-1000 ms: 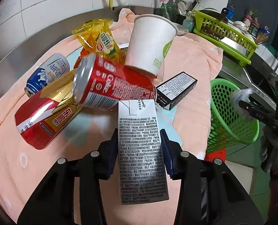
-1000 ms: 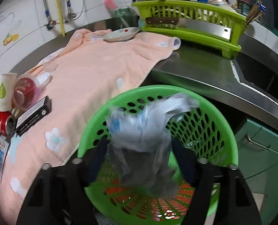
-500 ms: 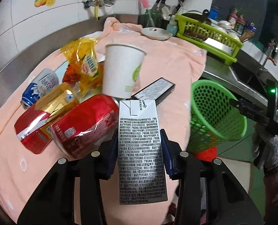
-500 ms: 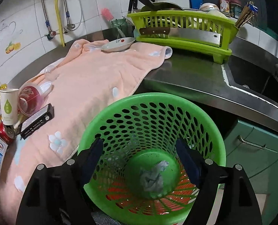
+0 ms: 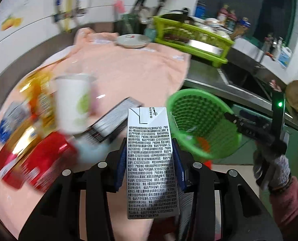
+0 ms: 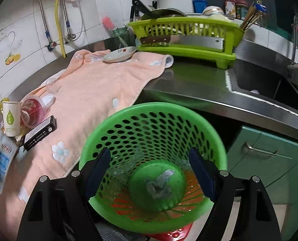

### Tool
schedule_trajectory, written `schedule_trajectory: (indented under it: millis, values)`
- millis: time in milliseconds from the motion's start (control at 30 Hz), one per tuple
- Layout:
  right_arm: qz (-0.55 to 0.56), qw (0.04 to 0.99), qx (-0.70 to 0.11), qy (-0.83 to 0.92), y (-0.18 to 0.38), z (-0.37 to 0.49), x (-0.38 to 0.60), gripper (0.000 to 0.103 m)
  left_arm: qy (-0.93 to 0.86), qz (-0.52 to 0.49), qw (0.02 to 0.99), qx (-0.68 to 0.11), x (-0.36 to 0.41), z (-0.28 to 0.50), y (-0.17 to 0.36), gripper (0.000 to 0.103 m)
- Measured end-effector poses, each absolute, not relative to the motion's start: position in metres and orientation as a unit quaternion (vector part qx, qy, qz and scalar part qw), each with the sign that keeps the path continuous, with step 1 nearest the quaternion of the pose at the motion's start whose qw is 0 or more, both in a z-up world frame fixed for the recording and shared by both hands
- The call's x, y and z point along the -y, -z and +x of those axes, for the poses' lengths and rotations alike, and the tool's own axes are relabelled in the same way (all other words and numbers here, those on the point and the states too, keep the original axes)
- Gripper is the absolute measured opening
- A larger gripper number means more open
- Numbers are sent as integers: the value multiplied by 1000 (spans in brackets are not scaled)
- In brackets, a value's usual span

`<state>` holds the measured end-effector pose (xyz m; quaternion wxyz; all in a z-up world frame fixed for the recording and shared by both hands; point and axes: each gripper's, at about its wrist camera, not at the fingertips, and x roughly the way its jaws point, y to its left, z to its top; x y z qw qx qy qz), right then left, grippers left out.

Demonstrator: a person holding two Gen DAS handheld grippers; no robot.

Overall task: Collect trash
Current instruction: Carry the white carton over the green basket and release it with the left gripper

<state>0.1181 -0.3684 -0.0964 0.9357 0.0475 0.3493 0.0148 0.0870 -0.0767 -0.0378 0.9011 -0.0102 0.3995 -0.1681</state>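
Observation:
My left gripper (image 5: 150,158) is shut on a white milk carton (image 5: 152,160) with black print, held above the pink towel (image 5: 129,76). To its right stands the green mesh basket (image 5: 201,124). In the right wrist view my right gripper (image 6: 149,170) hangs open over that green basket (image 6: 219,142), nothing between its fingers. A crumpled clear plastic wrapper (image 6: 159,182) lies on the basket's bottom. A white paper cup (image 5: 72,100), red cans (image 5: 38,160), a yellow snack bag (image 5: 38,92) and a black box (image 5: 114,118) lie on the towel at the left.
A lime dish rack (image 6: 187,34) with a cleaver stands at the back, a small plate (image 6: 119,55) beside it. The steel sink (image 6: 265,84) is at the right, green cabinets (image 6: 269,156) below. A gloved hand (image 5: 273,170) holds the right gripper.
The plastic wrapper left the right gripper and dropped to the basket's bottom. My left gripper, still holding the carton, lifted and swung right toward the basket; the red can rolled off the pile.

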Motion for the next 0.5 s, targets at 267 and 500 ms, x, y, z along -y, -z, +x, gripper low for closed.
schedule_trajectory:
  millis: [267,500]
  values:
    - [53,946,-320,6,85,90,403,78,249,18,868,-428,183,150,63,41]
    - [65,949,-307,19,91,75,426,78,273,49,827,-488,275,203,122,41]
